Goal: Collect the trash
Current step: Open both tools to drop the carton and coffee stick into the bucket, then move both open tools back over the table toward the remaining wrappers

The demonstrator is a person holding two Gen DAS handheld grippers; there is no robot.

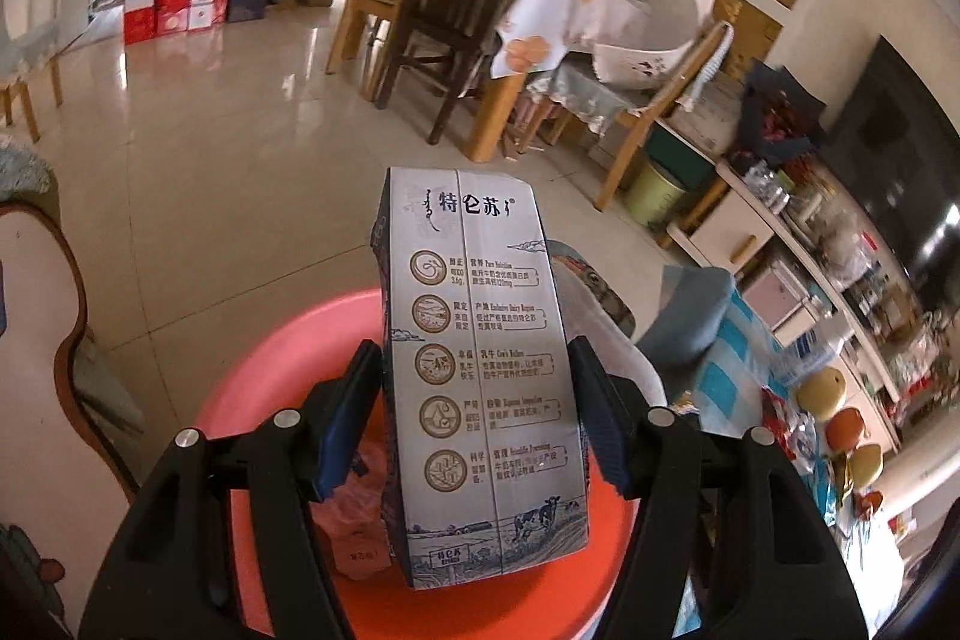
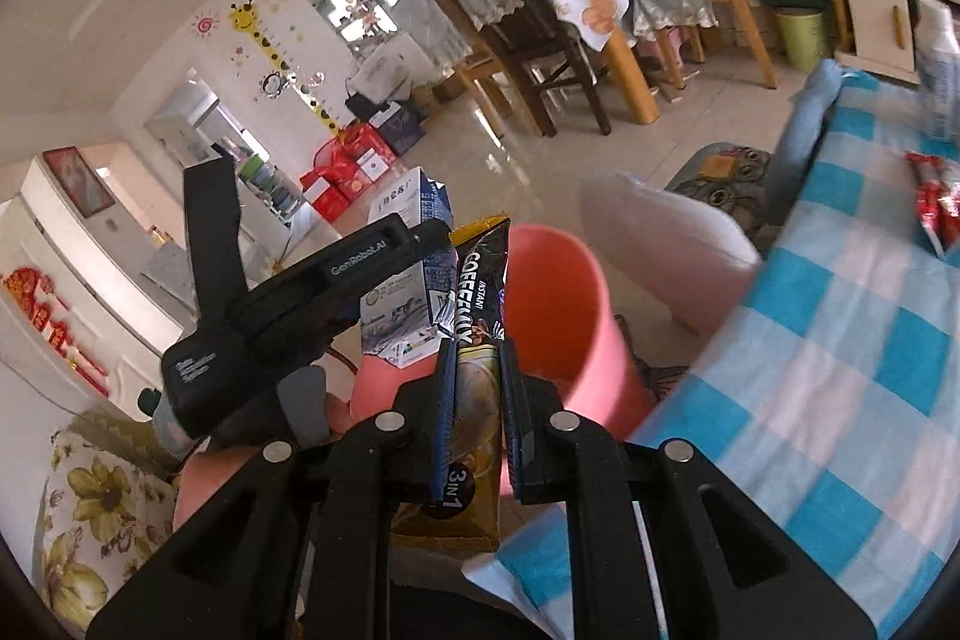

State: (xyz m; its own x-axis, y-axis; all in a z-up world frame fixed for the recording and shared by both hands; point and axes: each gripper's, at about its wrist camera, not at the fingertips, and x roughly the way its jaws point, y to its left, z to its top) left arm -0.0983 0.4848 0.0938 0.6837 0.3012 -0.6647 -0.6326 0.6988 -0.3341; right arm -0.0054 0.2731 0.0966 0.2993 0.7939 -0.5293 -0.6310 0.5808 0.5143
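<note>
We have the milk carton [image 1: 480,376] clamped in the left gripper [image 1: 477,412], hanging over the pink bin [image 1: 252,370]. The right gripper [image 2: 477,406] pinches a coffee sachet [image 2: 477,316] tight, just beside the same bin's rim [image 2: 558,304]. We should centre each item over the opening before letting go. The checkered table edge [image 2: 810,352] crowds the right; open floor [image 1: 228,172] lies beyond.

Pink bin [image 1: 252,388] stands on tiled floor [image 1: 210,172] (glossy).
</note>
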